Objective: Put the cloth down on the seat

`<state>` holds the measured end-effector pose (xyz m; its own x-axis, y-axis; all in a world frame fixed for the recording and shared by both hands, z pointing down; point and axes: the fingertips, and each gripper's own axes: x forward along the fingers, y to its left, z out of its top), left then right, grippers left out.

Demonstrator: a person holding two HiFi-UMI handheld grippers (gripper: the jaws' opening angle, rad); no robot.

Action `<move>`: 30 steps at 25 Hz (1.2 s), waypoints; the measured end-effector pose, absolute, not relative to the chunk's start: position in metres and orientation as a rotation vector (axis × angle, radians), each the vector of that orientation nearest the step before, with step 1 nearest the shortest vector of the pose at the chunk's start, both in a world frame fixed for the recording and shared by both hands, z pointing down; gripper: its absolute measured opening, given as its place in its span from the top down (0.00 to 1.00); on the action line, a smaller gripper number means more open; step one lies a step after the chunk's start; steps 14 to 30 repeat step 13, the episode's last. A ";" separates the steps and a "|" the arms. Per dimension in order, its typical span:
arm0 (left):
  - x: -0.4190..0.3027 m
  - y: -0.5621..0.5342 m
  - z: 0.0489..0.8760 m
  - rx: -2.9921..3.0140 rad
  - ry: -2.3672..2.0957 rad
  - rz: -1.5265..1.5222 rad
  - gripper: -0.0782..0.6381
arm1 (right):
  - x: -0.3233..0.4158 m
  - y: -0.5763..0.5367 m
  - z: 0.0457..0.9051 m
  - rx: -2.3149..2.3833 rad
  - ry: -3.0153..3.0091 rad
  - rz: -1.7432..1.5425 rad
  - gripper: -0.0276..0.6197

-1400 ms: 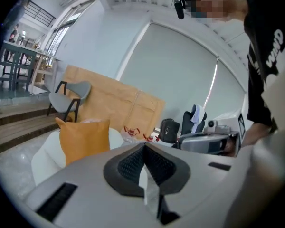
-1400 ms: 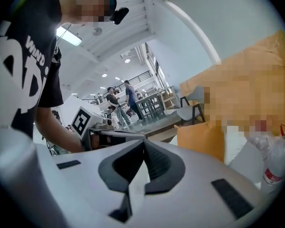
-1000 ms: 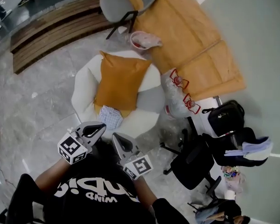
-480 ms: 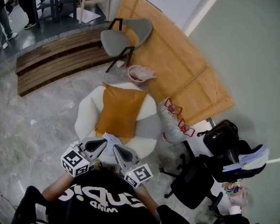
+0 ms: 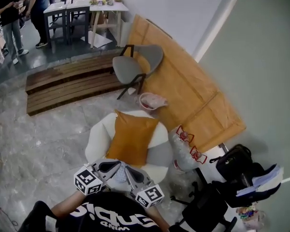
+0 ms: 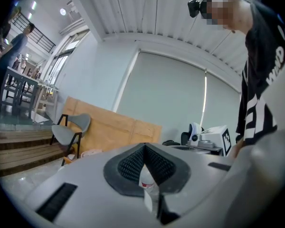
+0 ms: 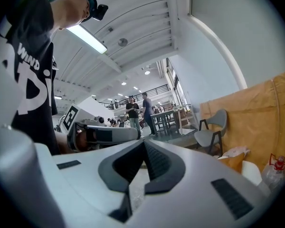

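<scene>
On the front part of the white round seat (image 5: 97,139), just before the orange cushion (image 5: 133,138) propped against its back, the checked cloth (image 5: 117,179) is seen lying; only a pale patch of it shows between the two grippers, and neither gripper is seen touching it.

The left gripper (image 5: 113,166) is held over the near edge of the seat; its jaws are brought together at the tips and nothing is clamped between them; in the left gripper view only the notch behind the pads is left as a gap, and through it a pale container with a red mark is glimpsed far beyond.

The right gripper (image 5: 130,172) is held just beside the left one, the two tips slanted towards each other; its jaws are likewise closed tip to tip, with nothing gripped.

Behind the seat a pink basket (image 5: 152,101) is set on the floor, and beyond it a grey chair (image 5: 135,64) is placed before the wooden boards (image 5: 183,95) leaned on the wall; two clear containers with red handles (image 5: 186,151) are stood close against the seat's right side; a black office chair (image 5: 212,211) is seen further right, near the lower edge.
</scene>
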<state>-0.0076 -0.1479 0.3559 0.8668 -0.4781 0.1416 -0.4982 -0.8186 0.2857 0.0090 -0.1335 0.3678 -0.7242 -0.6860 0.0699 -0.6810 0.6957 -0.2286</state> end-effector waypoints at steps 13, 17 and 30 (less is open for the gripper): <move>-0.017 -0.161 0.347 2.733 -0.770 0.080 0.88 | 0.006 -0.146 0.361 -1.132 2.892 -0.351 0.93; -0.017 -0.161 0.347 2.733 -0.770 0.080 0.88 | 0.006 -0.146 0.361 -1.132 2.892 -0.351 0.93; -0.017 -0.161 0.347 2.733 -0.770 0.080 0.88 | 0.006 -0.146 0.361 -1.132 2.892 -0.351 0.93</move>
